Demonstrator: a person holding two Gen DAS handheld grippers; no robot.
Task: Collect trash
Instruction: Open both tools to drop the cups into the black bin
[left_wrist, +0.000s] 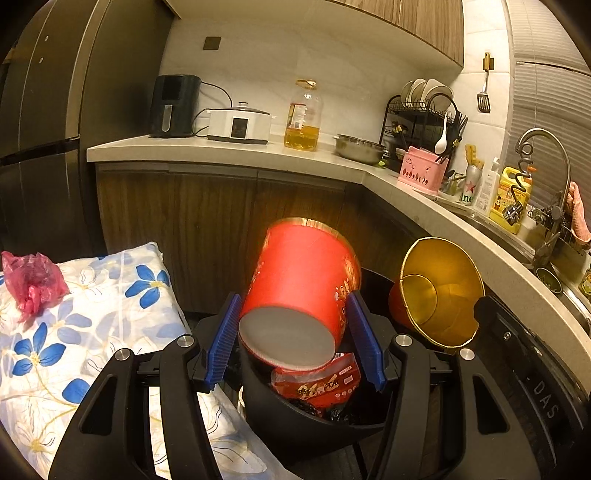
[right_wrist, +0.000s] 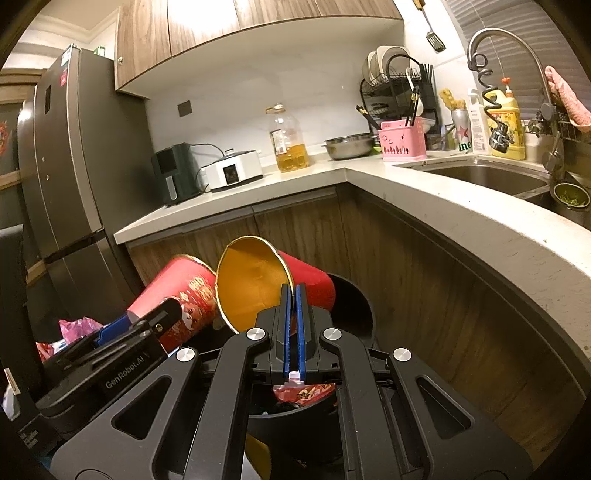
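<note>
My left gripper (left_wrist: 293, 299) sits around a red paper cup (left_wrist: 299, 284), bottom end toward me, over a black trash bin (left_wrist: 295, 417); the cup is blurred and the blue pads stand slightly apart from its sides. My right gripper (right_wrist: 293, 290) is shut on the rim of a second red cup with a gold inside (right_wrist: 255, 284), tilted above the same bin (right_wrist: 354, 306). That cup also shows in the left wrist view (left_wrist: 439, 291). Red snack wrappers (left_wrist: 317, 384) lie in the bin. A crumpled pink plastic bag (left_wrist: 31, 282) lies on the floral cloth.
A table with a blue-flowered cloth (left_wrist: 92, 332) is at left. A curved counter (right_wrist: 461, 214) with sink (right_wrist: 484, 175), faucet, dish rack, oil bottle (left_wrist: 303, 118), steel bowl, cooker and air fryer runs behind. A dark fridge (right_wrist: 70, 177) stands at far left.
</note>
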